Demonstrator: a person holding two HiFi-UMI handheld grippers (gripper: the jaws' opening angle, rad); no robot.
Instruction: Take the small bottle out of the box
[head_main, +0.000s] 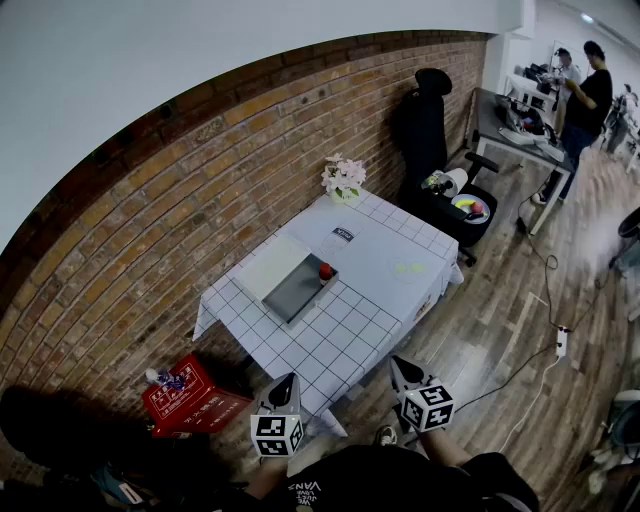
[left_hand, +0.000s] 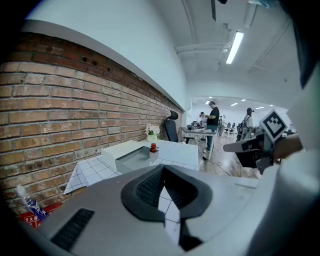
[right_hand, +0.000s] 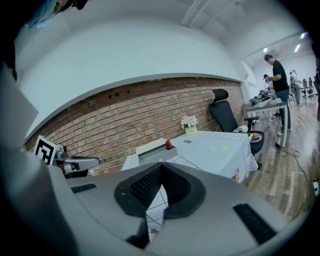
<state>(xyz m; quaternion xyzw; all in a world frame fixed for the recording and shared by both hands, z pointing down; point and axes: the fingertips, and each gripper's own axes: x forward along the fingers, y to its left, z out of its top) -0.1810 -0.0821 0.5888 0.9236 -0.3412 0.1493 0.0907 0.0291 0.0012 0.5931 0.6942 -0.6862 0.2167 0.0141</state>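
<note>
A small bottle with a red cap (head_main: 326, 271) stands at the right edge of an open, shallow grey box (head_main: 297, 290), whose white lid (head_main: 270, 265) lies beside it on the checked tablecloth. Both grippers hover short of the table's near edge, well away from the box. My left gripper (head_main: 287, 381) is shut and holds nothing; my right gripper (head_main: 398, 364) is shut and empty too. In the left gripper view the closed jaw tips (left_hand: 163, 167) point at the bottle (left_hand: 153, 148). The right gripper view shows its tips (right_hand: 161, 166) together, with the bottle (right_hand: 169, 145) far ahead.
A pot of pale flowers (head_main: 344, 180) stands at the table's far corner by the brick wall. A red crate (head_main: 190, 397) sits on the floor at the left. A black office chair (head_main: 428, 125) and a desk with people (head_main: 585, 95) are at the back right.
</note>
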